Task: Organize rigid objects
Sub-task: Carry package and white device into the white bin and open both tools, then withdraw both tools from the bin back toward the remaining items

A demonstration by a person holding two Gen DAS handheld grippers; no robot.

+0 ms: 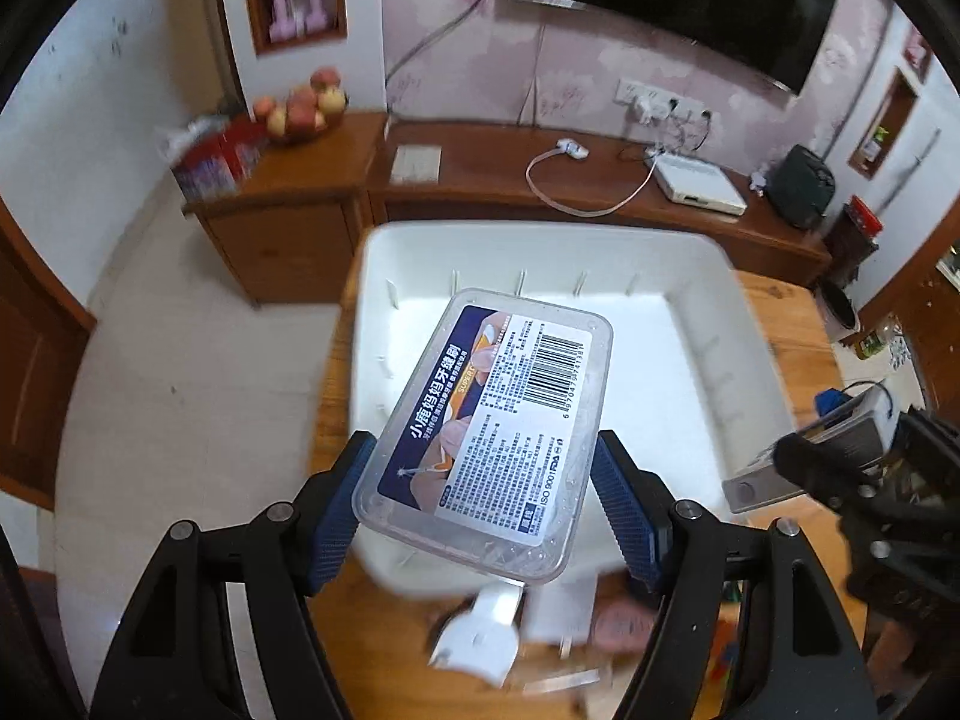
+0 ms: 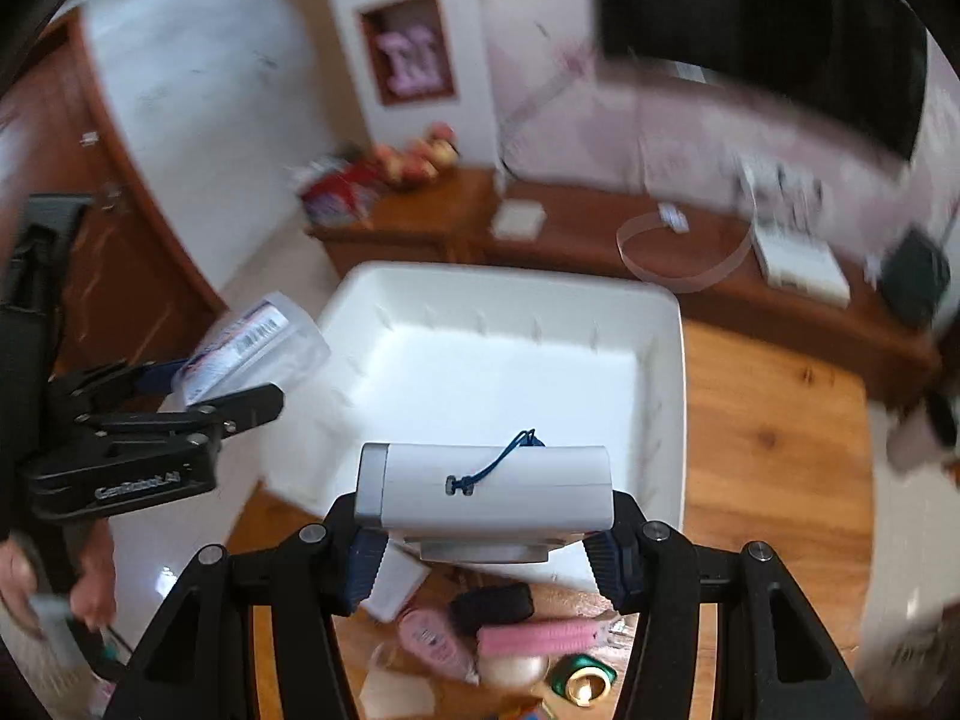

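Observation:
My left gripper (image 1: 483, 510) is shut on a clear plastic box (image 1: 489, 429) with a blue label and barcode, held above the near edge of a white bin (image 1: 708, 324). My right gripper (image 2: 486, 546) is shut on a white and silver camera (image 2: 486, 489) with a blue strap, held over the bin's (image 2: 666, 372) near rim. The right gripper with the camera shows at the right of the left wrist view (image 1: 840, 456). The left gripper with the clear box shows at the left of the right wrist view (image 2: 240, 354).
The bin stands on a wooden table (image 2: 768, 438). Below the grippers lie small items: a pink brush (image 2: 540, 639), a black block (image 2: 492, 603), a white gadget (image 1: 480, 639). A wooden cabinet (image 1: 540, 180) with apples (image 1: 300, 108) runs along the wall.

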